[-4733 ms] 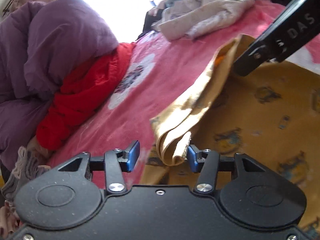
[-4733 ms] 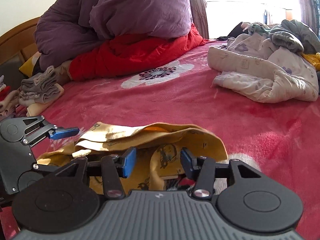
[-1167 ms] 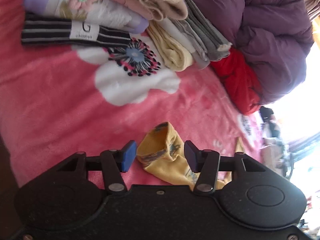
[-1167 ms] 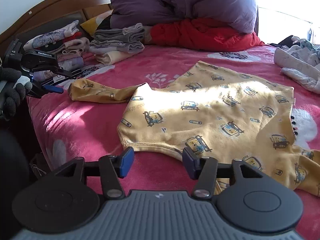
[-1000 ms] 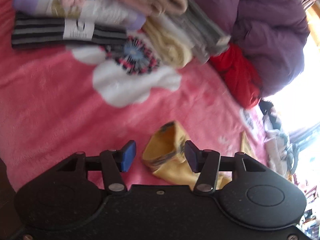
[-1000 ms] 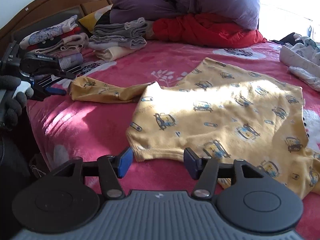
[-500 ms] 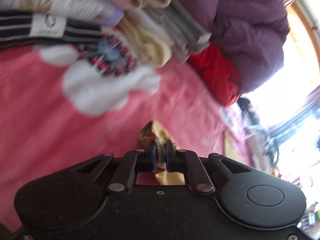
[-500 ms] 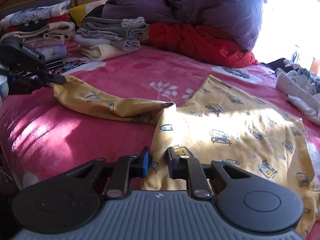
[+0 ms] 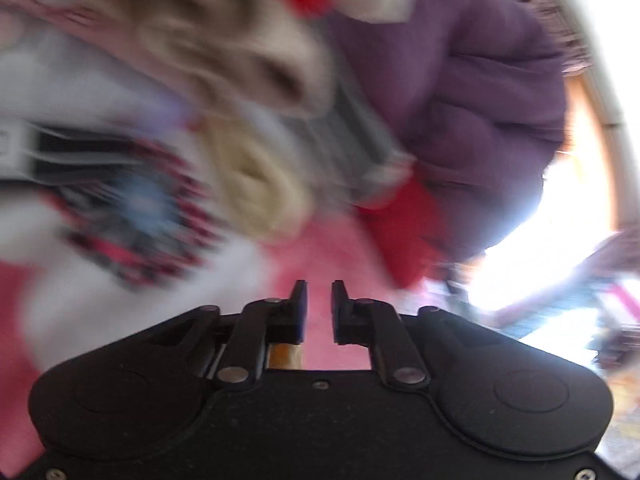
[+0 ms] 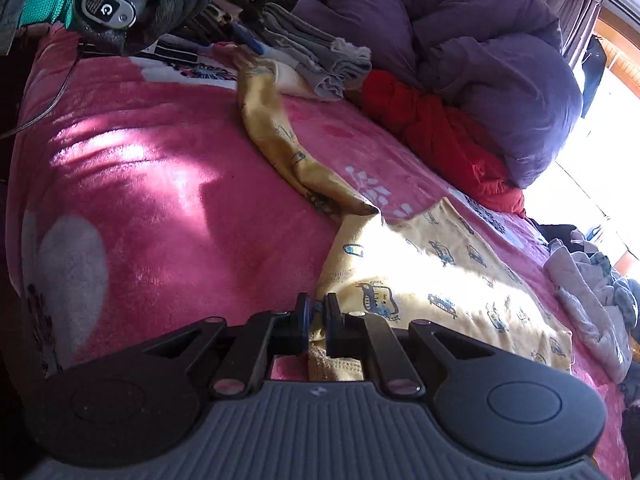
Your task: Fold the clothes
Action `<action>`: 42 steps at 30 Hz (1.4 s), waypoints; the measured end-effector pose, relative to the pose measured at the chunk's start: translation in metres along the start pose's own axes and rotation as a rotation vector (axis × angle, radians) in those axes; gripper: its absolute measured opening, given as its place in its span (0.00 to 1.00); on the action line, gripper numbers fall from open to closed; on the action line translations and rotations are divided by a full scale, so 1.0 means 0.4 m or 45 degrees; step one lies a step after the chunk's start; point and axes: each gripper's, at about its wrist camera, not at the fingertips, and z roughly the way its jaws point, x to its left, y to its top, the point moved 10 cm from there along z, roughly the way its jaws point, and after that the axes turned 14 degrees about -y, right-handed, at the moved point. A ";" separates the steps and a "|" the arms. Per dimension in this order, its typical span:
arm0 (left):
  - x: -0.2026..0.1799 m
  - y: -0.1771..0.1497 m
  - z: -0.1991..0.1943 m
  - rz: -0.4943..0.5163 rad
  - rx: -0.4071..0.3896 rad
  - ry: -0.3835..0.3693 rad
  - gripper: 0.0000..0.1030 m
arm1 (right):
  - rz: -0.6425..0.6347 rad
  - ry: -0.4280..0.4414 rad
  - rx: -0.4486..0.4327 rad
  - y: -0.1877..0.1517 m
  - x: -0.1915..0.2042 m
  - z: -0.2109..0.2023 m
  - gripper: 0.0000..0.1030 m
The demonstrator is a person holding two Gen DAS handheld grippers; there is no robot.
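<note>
The right tool (image 10: 316, 312) is pinching the near hem of the yellow shirt (image 10: 440, 280). Its jaws have just been closing, and the cloth is bunching between the two pads. The rest of the shirt is lying flat on the pink bed (image 10: 160, 200), spreading ahead and to the right of this tool. Its sleeve (image 10: 276, 128) is stretching away in front, toward the far left.

There a gloved hand (image 10: 160, 0) is gripping the left tool (image 9: 316, 300), whose tip is hovering right at the sleeve's end. The left tool's jaws have just been opening and are standing a little apart. Only pink bedding is showing in the gap, while a scrap of yellow cloth is peeking out beneath the base of its left finger.

Its view is badly blurred. Ahead of it, folded clothes (image 10: 320, 60) are sitting in stacks, with a purple duvet (image 10: 460, 40) and a red garment (image 10: 432, 128) off to the right.
</note>
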 end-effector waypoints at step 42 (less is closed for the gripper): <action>0.024 -0.017 -0.010 -0.072 -0.009 0.008 0.47 | 0.046 -0.004 -0.097 0.056 -0.087 -0.024 0.48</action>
